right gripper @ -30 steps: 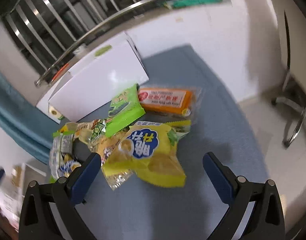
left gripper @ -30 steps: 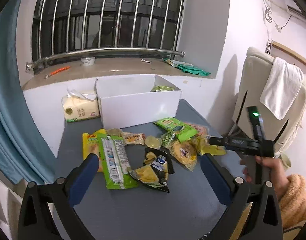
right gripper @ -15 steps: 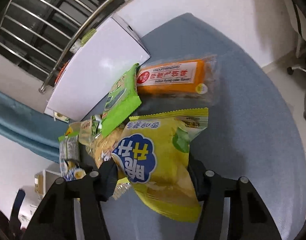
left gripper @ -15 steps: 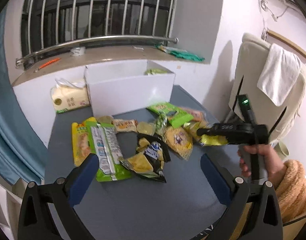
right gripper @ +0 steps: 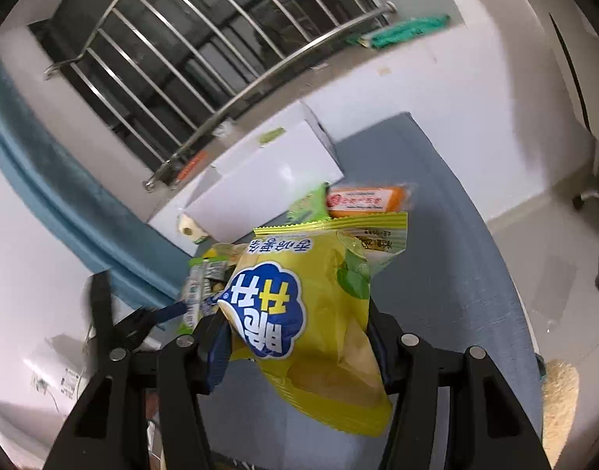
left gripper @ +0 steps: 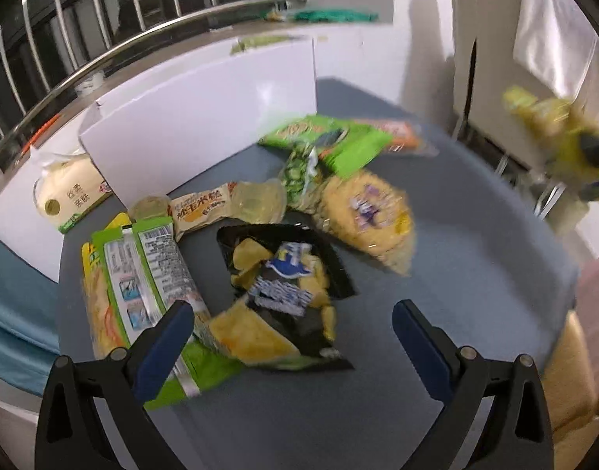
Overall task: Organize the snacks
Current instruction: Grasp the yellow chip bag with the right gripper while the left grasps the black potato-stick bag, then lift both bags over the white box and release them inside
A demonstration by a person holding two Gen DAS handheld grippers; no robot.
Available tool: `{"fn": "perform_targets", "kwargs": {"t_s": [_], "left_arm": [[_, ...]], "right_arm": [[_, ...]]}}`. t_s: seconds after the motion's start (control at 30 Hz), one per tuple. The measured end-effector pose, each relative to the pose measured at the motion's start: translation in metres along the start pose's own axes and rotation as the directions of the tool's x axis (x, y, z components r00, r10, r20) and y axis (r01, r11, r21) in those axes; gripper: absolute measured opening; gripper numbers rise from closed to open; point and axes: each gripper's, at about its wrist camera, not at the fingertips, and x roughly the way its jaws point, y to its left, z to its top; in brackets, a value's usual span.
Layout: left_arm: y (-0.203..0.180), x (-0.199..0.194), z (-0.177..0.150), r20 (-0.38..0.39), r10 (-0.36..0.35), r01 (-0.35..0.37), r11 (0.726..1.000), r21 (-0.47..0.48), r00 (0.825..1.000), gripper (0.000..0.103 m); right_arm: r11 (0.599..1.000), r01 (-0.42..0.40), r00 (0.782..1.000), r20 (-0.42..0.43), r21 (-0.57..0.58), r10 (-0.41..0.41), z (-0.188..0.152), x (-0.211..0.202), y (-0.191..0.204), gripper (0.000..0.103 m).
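Right wrist view: right gripper [right gripper: 299, 344] has clamped its jaws on the yellow chip bag [right gripper: 315, 305] and lifted it clear of the blue table [right gripper: 456, 258].
Meaning: one snack is picked, probably bound for the white box [right gripper: 268, 192].
Left gripper [left gripper: 291, 337]: jaws wide, empty, tilted down, now low over the black chip bag [left gripper: 284, 286].
Pile: other snacks still lie beside the box.

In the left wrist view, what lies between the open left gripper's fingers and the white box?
Left wrist view: the black chip bag lies just ahead of the left gripper; beyond it a small beige packet and clear wrapped pieces, then the white box.
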Motion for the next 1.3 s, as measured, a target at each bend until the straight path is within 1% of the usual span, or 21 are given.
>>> {"fn": "perform_targets", "kwargs": {"t_s": [0.1,0.23,0.3,0.33,0.37,0.4,0.47,0.5,0.53,0.6,0.63,0.67,0.7,0.73,0.87,0.93,1.0,1.07,1.13,1.23,1.3], "left_arm": [[0.0,0.012,0.002,-0.037,0.015,-0.013,0.999,0.039,0.999,0.103],[0.001,0.019,0.004,-0.053,0.011,-0.008,0.998,0.06,0.999,0.103],[0.002,0.024,0.005,-0.072,0.025,-0.02,0.997,0.071,0.997,0.101],[0.001,0.028,0.004,-0.089,0.02,-0.013,0.997,0.078,0.996,0.09],[0.002,0.032,0.003,-0.113,0.01,0.0,0.997,0.083,0.994,0.071],[0.002,0.035,0.002,-0.127,0.003,0.007,0.997,0.081,0.992,0.071],[0.003,0.031,0.001,-0.115,-0.023,0.031,0.997,0.068,0.993,0.065],[0.004,0.027,0.0,-0.104,-0.045,0.05,0.997,0.05,0.994,0.064],[0.005,0.019,0.0,-0.064,-0.074,0.075,0.997,0.019,0.995,0.063],[0.01,0.007,-0.001,-0.015,-0.107,0.107,0.994,-0.034,0.994,0.06],[0.015,-0.003,-0.001,0.031,-0.152,0.155,0.984,-0.083,0.988,0.06],[0.019,-0.01,0.0,0.065,-0.182,0.189,0.975,-0.116,0.981,0.059],[0.024,-0.018,0.002,0.099,-0.204,0.217,0.965,-0.148,0.974,0.059],[0.031,-0.03,0.005,0.15,-0.22,0.246,0.952,-0.184,0.964,0.059],[0.054,-0.062,0.023,0.27,-0.21,0.277,0.931,-0.238,0.94,0.059],[0.068,-0.073,0.035,0.306,-0.182,0.266,0.928,-0.262,0.935,0.059],[0.087,-0.083,0.054,0.338,-0.146,0.251,0.923,-0.292,0.93,0.059],[0.106,-0.083,0.074,0.356,-0.117,0.238,0.918,-0.318,0.927,0.059],[0.127,-0.076,0.097,0.356,-0.101,0.232,0.908,-0.348,0.929,0.059],[0.154,-0.059,0.131,0.335,-0.072,0.206,0.9,-0.384,0.939,0.059],[0.171,-0.049,0.149,0.311,-0.058,0.187,0.895,-0.404,0.949,0.059]], "right_arm": [[1.0,-0.003,1.0,0.013,-0.022,0.004,-0.002,-0.006,0.005,0.062],[0.999,0.004,1.0,0.009,-0.04,-0.003,-0.005,-0.007,0.008,0.062],[0.999,0.0,1.0,0.005,-0.04,0.0,-0.006,-0.005,0.009,0.062],[0.999,-0.001,1.0,0.002,-0.044,0.001,-0.006,-0.004,0.01,0.062],[0.999,0.0,1.0,0.0,-0.046,0.0,-0.006,-0.003,0.011,0.062],[0.999,0.0,1.0,0.0,-0.05,0.0,-0.007,-0.004,0.011,0.062],[0.998,0.001,1.0,0.001,-0.064,-0.001,-0.006,-0.002,0.014,0.062],[0.998,0.006,1.0,0.001,-0.069,-0.006,-0.006,-0.002,0.015,0.062],[0.997,0.006,1.0,0.0,-0.073,-0.006,-0.005,-0.001,0.015,0.062],[0.997,0.002,1.0,0.001,-0.08,-0.002,-0.005,0.0,0.016,0.062],[0.996,0.002,1.0,0.002,-0.088,-0.001,-0.003,0.001,0.018,0.062],[0.995,0.003,1.0,0.003,-0.097,-0.003,-0.003,0.003,0.02,0.062],[0.994,0.005,1.0,0.005,-0.107,-0.005,-0.002,0.004,0.023,0.062],[0.993,0.006,1.0,0.007,-0.121,-0.005,0.001,0.006,0.026,0.062],[0.98,0.012,1.0,0.022,-0.2,-0.008,0.022,0.021,0.043,0.062],[0.969,0.023,0.999,0.032,-0.244,-0.015,0.04,0.032,0.055,0.062],[0.96,0.015,0.999,0.05,-0.279,-0.001,0.059,0.042,0.066,0.062],[0.956,0.003,0.998,0.056,-0.292,0.014,0.082,0.056,0.078,0.062],[0.954,-0.001,0.998,0.058,-0.301,0.02,0.105,0.072,0.089,0.063],[0.946,0.017,0.999,0.052,-0.325,0.0,0.147,0.106,0.104,0.063],[0.952,0.015,1.0,0.013,-0.307,-0.011,0.171,0.13,0.106,0.063]]}}
